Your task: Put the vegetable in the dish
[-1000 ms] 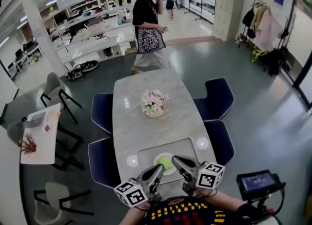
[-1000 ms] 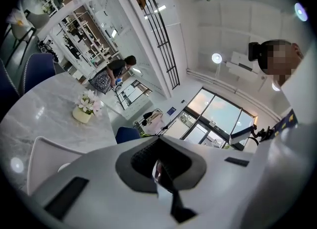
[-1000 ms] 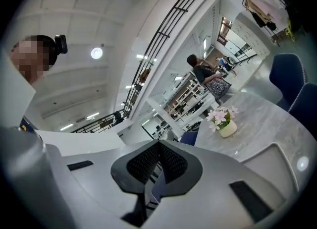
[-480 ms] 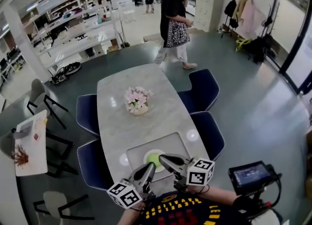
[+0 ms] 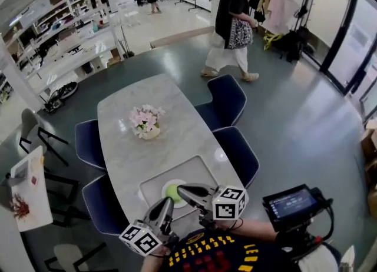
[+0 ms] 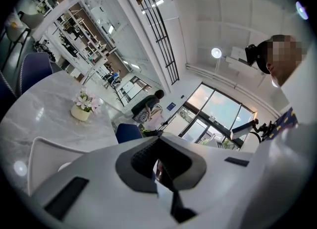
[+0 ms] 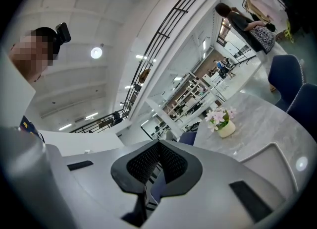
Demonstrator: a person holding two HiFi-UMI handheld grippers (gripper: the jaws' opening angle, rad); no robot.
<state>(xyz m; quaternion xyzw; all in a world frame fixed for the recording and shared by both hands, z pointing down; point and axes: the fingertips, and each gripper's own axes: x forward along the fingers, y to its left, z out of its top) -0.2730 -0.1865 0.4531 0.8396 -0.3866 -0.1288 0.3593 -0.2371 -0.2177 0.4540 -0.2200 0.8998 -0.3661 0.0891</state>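
left gripper [image 5: 165,205] and right gripper [image 5: 184,190] held near the chest, jaws together on nothing, vegetable [image 5: 172,192] in dish [image 5: 164,188] at left gripper's 12 o'clock

Head view looks steeply down over the table [image 5: 126,123]; both gripper views angle upward, sharing the flowers [image 5: 145,120].

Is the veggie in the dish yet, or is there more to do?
It looks done: the green vegetable lies in the white dish. Nothing is in hand: the left gripper and right gripper are both shut and empty. Nothing seems left.
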